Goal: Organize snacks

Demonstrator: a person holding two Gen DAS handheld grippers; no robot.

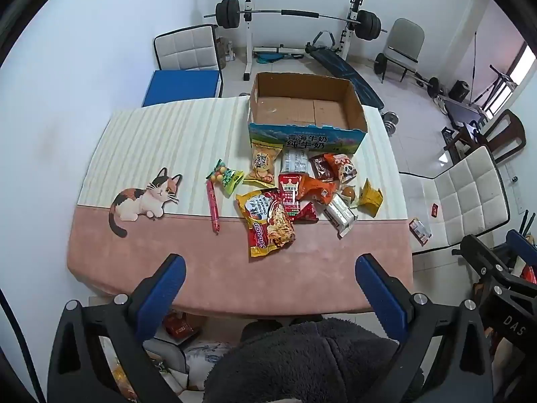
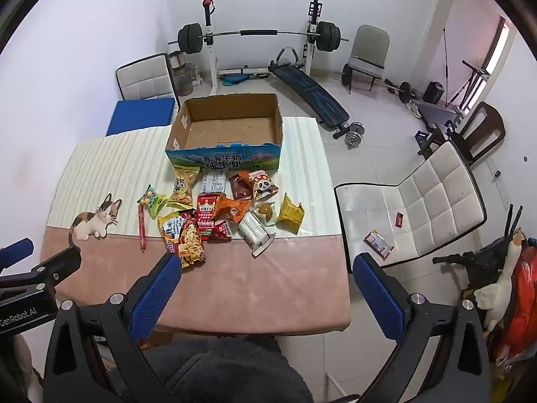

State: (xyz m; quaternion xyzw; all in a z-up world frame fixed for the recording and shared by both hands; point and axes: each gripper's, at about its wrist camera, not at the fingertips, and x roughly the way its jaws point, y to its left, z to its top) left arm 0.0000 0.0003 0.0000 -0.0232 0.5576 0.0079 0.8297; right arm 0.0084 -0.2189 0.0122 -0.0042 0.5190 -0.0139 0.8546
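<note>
An empty cardboard box (image 1: 303, 109) (image 2: 228, 127) with a blue printed front stands at the far side of the table. Several snack packets lie in a heap in front of it: a noodle packet (image 1: 268, 223) (image 2: 184, 235), a red sausage stick (image 1: 213, 206) (image 2: 142, 226), a green candy bag (image 1: 226, 178) (image 2: 152, 199), a yellow packet (image 1: 371, 198) (image 2: 291, 214), a panda packet (image 1: 344, 168) (image 2: 263, 184). My left gripper (image 1: 270, 268) is open and empty above the table's near edge. My right gripper (image 2: 266, 267) is open and empty, also well short of the heap.
The table (image 1: 235, 275) (image 2: 251, 288) has a pink and striped cloth with a cat print (image 1: 147, 196). A white chair (image 1: 466, 198) (image 2: 426, 208) stands right of it with small packets on the seat. Gym equipment fills the room behind.
</note>
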